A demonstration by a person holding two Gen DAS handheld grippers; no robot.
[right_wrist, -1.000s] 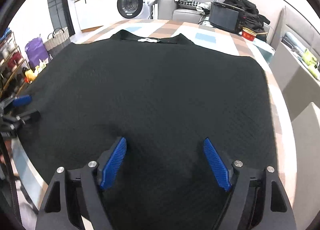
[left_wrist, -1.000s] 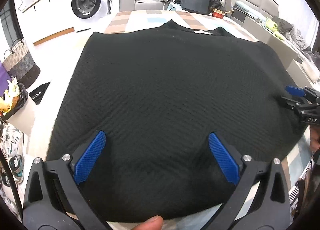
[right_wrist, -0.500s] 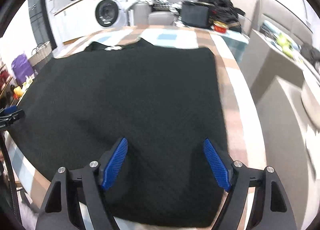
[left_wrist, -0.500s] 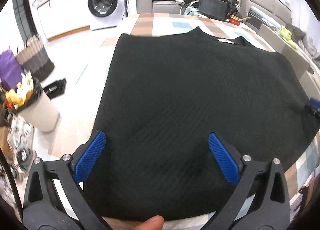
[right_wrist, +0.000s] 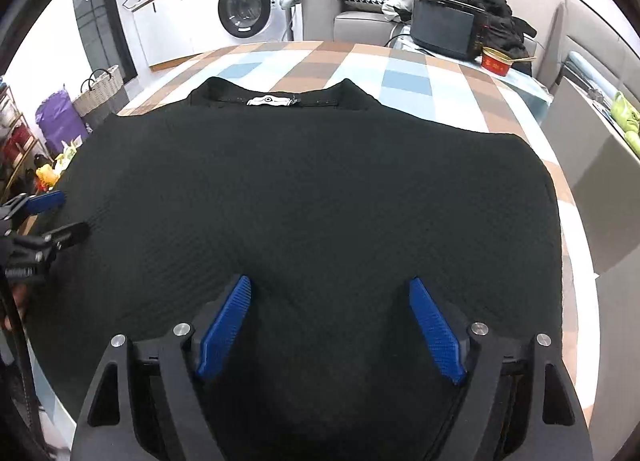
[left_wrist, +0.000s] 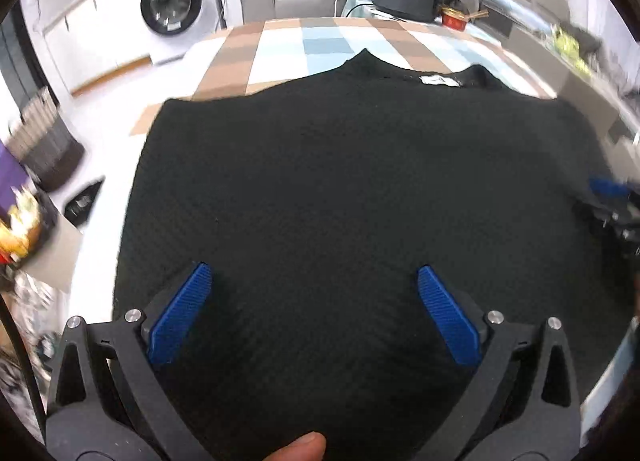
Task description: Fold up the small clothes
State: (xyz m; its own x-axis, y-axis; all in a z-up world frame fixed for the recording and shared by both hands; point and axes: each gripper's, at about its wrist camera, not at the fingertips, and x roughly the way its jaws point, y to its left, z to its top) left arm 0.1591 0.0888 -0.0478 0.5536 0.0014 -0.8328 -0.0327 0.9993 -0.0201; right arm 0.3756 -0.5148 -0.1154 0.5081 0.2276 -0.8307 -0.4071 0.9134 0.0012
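a: black knit top (right_wrist: 312, 197) is lying flat across the middle of the frame on the checked table (right_wrist: 404, 77), collar at upper centre. step looks like pre-fold positioning.

b: fingers?

a: left gripper (left_wrist: 314, 313) and right gripper (right_wrist: 330, 329) are both gaping wide at lower centre, holding nothing.

b: next?

a: i'm judging each 1 is needing an edge to pinch before folding.

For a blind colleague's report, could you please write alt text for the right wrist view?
A black knit garment lies spread flat on a checked tablecloth, collar and white label at the far side. The right gripper hangs over its near edge, jaws open and empty; the left gripper shows at the left edge.
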